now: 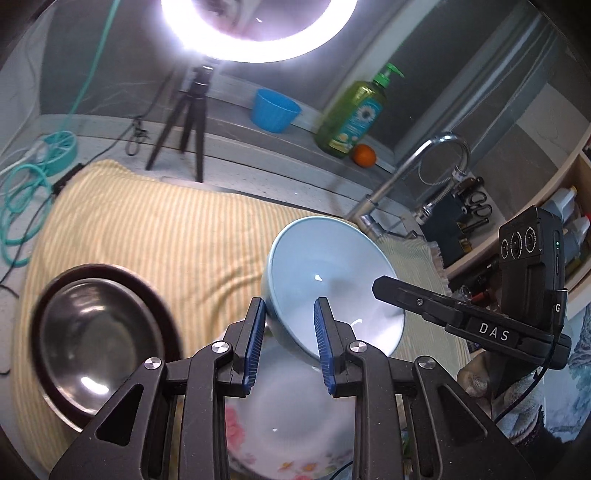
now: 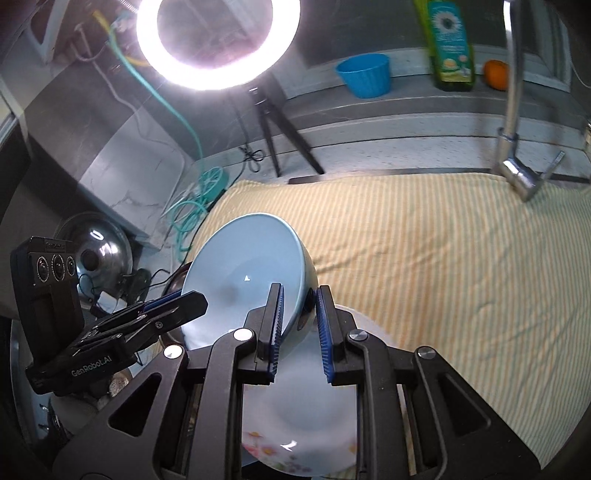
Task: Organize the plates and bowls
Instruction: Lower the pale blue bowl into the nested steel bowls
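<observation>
Bowl, pale blue, tilted, gripped by the rim from two sides and carried clear of the striped cloth. Left tongs narrowed onto the near rim wall, one blue pad outside, the other pad inside the bowl. Right tongs narrowed onto the opposite rim wall in the same way, one pad inside, one outside; seen from the left wrist as a black finger reaching across the bowl's inner face. Floral plate, white with pink flowers at the edge, directly below the bowl; contact between the two not discernible. Steel bowl nested in a dark plate, left of the blue bowl on the cloth, well apart from it. Cloth, yellow and white stripes, spread over the desk. At the back: ring light on a tripod, blue tub, green soap bottle, orange just beside the bottle. Tap, chrome, arched, right of the cloth. Teal hose coiled at the far left edge. Steel lid beyond the left tongs in the right wrist view.
</observation>
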`<state>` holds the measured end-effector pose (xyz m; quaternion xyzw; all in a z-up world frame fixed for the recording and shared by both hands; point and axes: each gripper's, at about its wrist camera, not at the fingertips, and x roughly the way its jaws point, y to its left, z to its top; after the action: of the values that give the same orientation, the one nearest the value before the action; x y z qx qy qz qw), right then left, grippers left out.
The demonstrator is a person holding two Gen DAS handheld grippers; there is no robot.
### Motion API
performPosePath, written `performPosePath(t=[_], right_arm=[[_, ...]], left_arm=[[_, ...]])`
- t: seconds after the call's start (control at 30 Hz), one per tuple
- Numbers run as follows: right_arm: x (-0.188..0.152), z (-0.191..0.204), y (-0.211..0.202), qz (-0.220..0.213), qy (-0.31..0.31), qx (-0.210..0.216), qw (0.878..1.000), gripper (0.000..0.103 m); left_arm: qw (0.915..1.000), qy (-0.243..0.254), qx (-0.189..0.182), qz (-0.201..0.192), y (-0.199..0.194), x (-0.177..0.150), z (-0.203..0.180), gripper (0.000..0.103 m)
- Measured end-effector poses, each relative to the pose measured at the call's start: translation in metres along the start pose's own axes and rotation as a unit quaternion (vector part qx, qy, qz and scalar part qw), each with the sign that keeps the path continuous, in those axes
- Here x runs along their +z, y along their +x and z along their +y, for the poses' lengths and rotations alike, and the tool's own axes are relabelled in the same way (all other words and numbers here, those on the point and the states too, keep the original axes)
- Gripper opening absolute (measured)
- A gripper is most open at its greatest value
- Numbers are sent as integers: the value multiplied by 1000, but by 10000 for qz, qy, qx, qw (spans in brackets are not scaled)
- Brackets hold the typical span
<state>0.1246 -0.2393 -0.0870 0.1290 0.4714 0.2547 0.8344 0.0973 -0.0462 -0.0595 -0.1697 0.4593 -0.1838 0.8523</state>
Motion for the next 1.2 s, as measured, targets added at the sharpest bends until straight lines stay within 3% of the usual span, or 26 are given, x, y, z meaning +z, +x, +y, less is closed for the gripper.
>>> performPosePath(t=[0.53,1.2], right_arm=[[-4,97,72,524,-838,340,9945,19],[-23,125,125,1039,-1292,61,9861,19]], left_arm=[[9960,-529,655,-291,-59,-11,86,24],[9921,-781,977,-73,-57,-31,124,24]])
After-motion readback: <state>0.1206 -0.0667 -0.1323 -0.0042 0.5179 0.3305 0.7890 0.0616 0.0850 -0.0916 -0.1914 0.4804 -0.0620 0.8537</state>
